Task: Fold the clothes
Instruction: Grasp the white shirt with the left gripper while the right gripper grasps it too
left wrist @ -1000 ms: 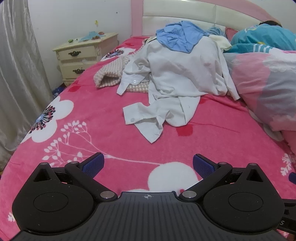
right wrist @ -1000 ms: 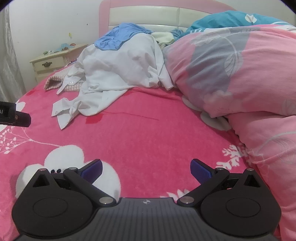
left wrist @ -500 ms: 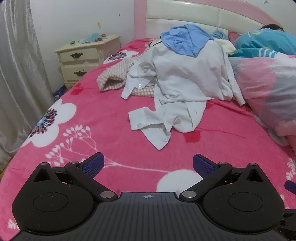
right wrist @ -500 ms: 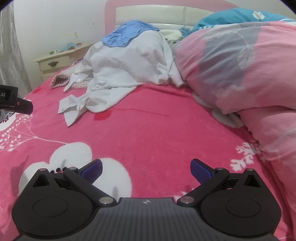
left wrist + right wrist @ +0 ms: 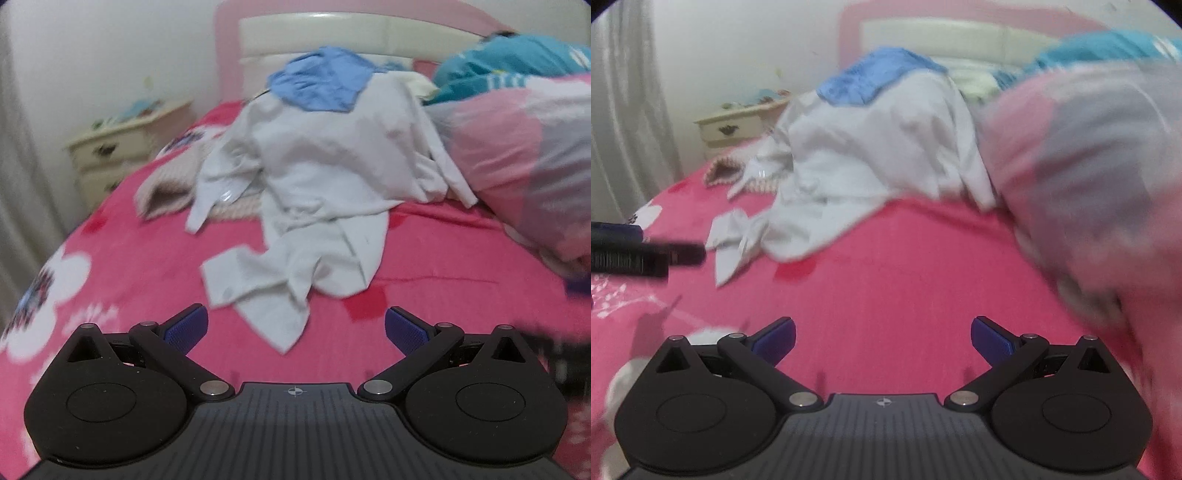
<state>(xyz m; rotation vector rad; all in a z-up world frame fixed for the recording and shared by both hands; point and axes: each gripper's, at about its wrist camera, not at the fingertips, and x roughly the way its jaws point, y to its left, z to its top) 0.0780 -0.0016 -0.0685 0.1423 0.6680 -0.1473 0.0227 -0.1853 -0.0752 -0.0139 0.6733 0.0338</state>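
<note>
Both claws, left claw (image 5: 293,328) and right claw (image 5: 882,334), are hanging wide open over bare pink bed (image 5: 905,266), plenty of room. White shirt (image 5: 325,192) is lying heaped mid-bed, its near hem just ahead of us; quilt (image 5: 1089,166) is crowding the right. We're closer than a second ago.

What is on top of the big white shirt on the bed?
A crumpled blue garment sits on top of the white shirt. The shirt drapes over a heap; what is under it is covered. A knitted beige piece pokes out beside it.
</note>
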